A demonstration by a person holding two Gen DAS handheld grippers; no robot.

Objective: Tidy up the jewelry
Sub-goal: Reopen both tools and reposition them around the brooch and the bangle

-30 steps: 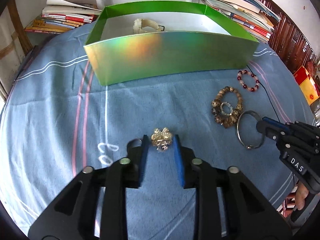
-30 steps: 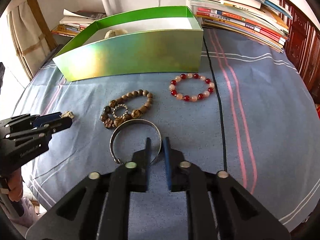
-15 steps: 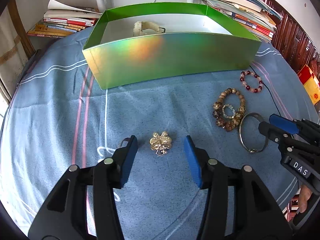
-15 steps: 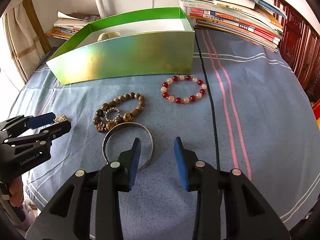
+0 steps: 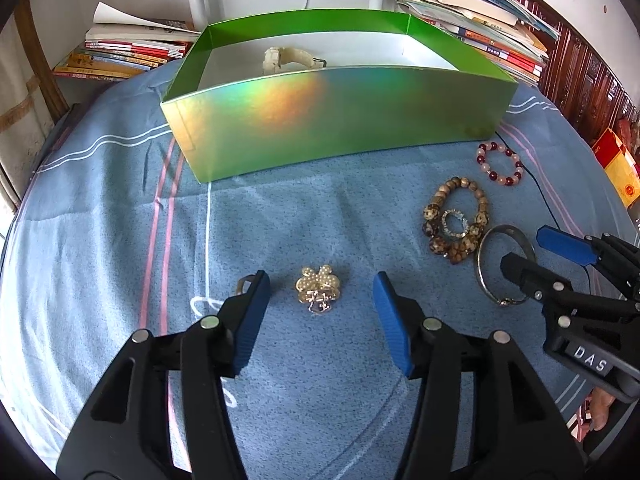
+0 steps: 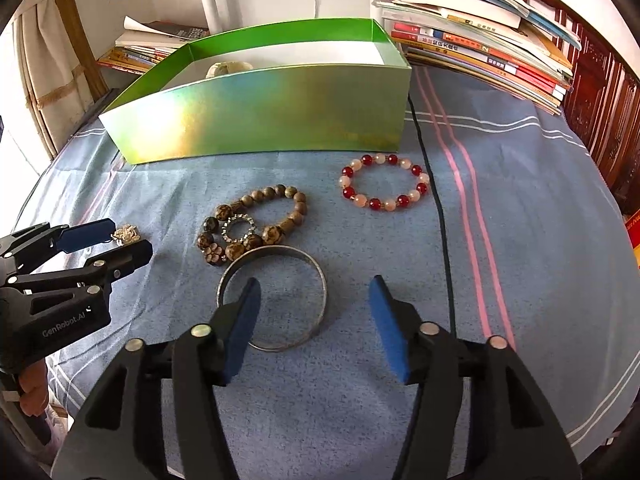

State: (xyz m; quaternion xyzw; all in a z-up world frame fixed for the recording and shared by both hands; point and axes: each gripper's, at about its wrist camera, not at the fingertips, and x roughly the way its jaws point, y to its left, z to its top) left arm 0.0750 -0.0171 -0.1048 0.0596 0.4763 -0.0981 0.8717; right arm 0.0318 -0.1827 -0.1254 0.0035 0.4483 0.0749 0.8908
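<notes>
Both claws are spread wide and hold nothing. Between the blue pads of my left claw (image 5: 322,312) lies the pearl brooch (image 5: 318,293), flat on the blue striped cloth (image 5: 120,240) that covers the desk, touching neither pad. A small ring (image 5: 241,283) sits just beside the left pad, at about 9 o'clock from the brooch.

My right claw (image 6: 314,320) hangs over the silver bangle (image 6: 272,298); its left pad lies over the bangle's near-left rim, while the right pad is clear of it. At 11 o'clock from the bangle, touching its far rim, is the brown wooden bead bracelet (image 6: 256,222) with a small sparkly ring (image 6: 239,229) lying inside it. At 1 o'clock, well apart, lies the red and pink bead bracelet (image 6: 386,182), beside a black cable (image 6: 436,208).

At 12 o'clock from both claws stands the green box (image 5: 340,128), open-topped, with a cream watch (image 5: 290,58) inside near its back wall. Stacked books (image 6: 480,48) sit behind it.
</notes>
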